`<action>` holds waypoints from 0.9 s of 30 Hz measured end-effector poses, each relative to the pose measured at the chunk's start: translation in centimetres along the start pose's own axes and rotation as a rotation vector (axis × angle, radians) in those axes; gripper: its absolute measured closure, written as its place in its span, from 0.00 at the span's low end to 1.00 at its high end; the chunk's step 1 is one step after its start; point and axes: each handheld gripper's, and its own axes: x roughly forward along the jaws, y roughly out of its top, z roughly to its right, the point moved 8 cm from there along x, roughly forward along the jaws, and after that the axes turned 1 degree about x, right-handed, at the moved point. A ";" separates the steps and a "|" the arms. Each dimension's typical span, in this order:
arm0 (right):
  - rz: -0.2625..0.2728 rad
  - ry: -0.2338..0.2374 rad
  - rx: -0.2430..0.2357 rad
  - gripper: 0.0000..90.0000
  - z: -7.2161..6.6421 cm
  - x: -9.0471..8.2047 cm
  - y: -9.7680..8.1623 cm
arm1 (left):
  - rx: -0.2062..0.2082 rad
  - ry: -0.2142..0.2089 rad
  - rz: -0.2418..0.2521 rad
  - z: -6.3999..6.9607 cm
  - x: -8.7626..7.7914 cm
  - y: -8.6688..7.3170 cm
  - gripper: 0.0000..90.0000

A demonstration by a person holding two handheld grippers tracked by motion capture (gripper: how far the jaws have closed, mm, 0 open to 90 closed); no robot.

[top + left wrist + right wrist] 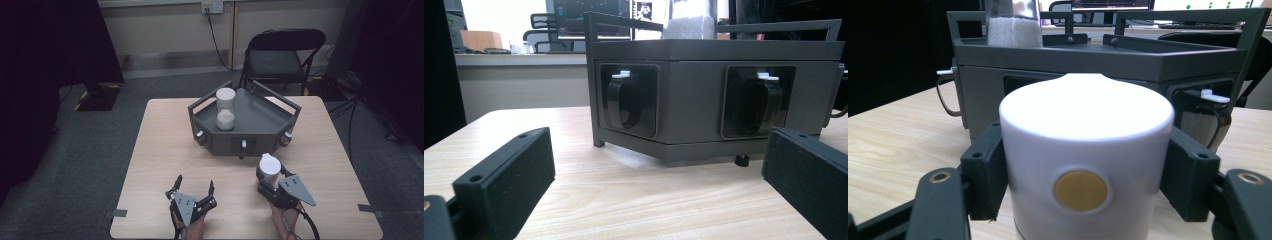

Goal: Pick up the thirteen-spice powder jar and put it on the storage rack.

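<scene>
Right gripper [274, 176] jaws clamp the white cylinder [1085, 165] near the surface's [160, 150] front edge; the smooth wall could slip if the squeeze eases. Left gripper [194, 189] jaws spread, empty. Grey tray [260, 131] rail blocks ahead; a white hourglass-shaped piece [225, 109], probably stacked parts, stands inside.

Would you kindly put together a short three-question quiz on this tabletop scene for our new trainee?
1. True or false: the left gripper holds the white cylinder.
2. Where does the hourglass-shaped object stand? A) on the bare table B) on the grey tray C) on the chair
3. Name the colour of the round spot on the cylinder held by the right gripper.

Key: 1 false; 2 B; 3 yellow.
</scene>
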 end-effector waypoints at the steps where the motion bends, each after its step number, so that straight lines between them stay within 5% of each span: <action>1: 0.001 0.001 0.000 0.33 0.0 0.0 0.1 | 0.000 0.000 0.000 0.0 0.0 0.0 0.00; 27: 0.010 0.068 -0.026 0.33 1.3 0.1 5.0 | 0.000 0.000 -0.001 0.0 0.0 0.0 0.00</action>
